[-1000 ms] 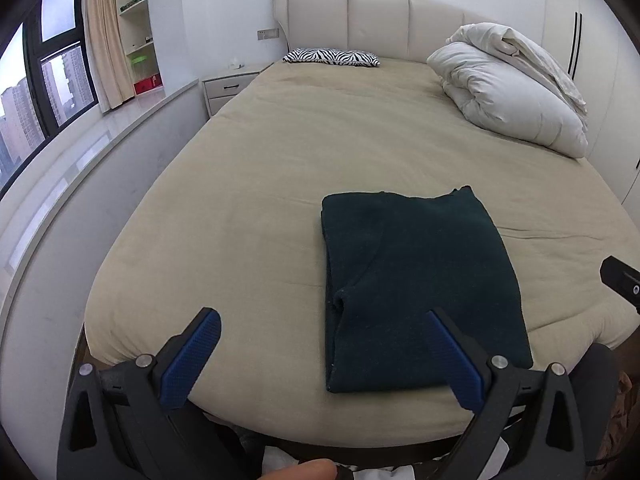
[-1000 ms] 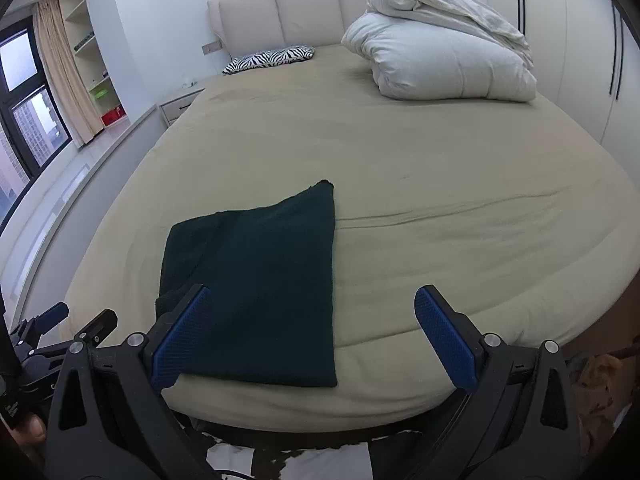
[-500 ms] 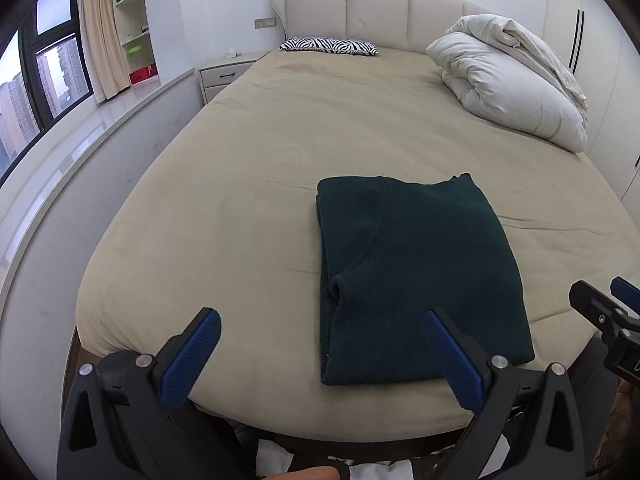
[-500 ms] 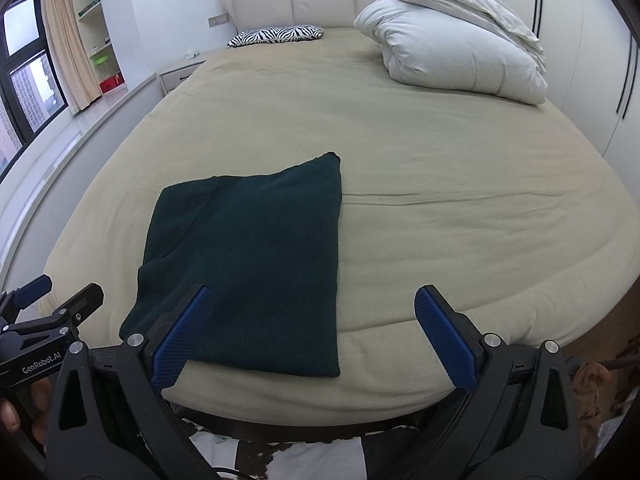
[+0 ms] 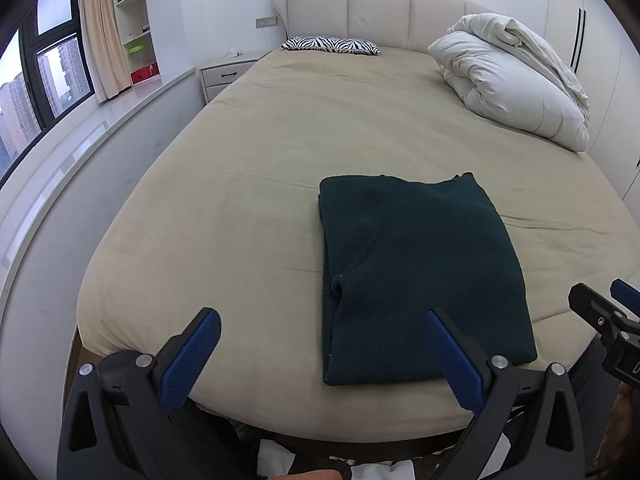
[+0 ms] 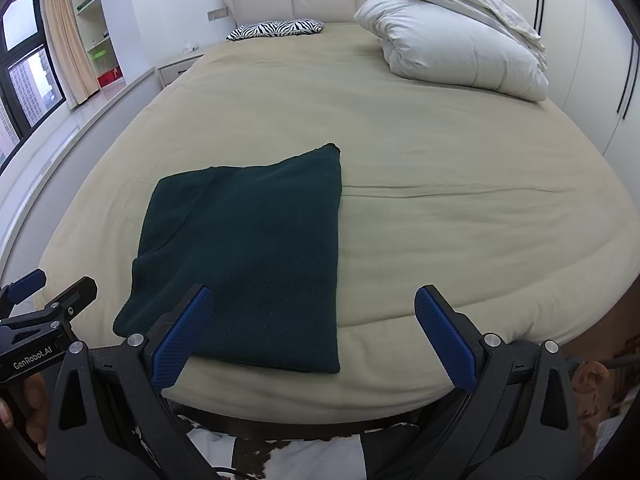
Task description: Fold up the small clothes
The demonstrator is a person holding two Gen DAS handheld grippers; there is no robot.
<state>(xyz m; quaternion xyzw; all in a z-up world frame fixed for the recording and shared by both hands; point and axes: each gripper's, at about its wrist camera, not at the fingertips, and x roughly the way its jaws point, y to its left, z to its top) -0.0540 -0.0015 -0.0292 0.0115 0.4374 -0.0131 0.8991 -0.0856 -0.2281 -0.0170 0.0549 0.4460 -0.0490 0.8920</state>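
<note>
1. The beige bed (image 5: 248,184) is spreading wide beyond the cloth, its near edge curving just ahead of both grippers.
2. The folded dark green garment (image 5: 416,280) is lying flat by that near edge.
3. The left gripper (image 5: 324,354) is hovering wide open and empty, near-left of the garment.
4. The right gripper (image 6: 314,330) is gaping empty, over its near-right corner.

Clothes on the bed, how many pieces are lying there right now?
1. A dark green folded garment lies flat near the foot of the bed, apart from the white duvet and zebra pillow at the head. Nothing visible suggests hidden pieces.
</note>
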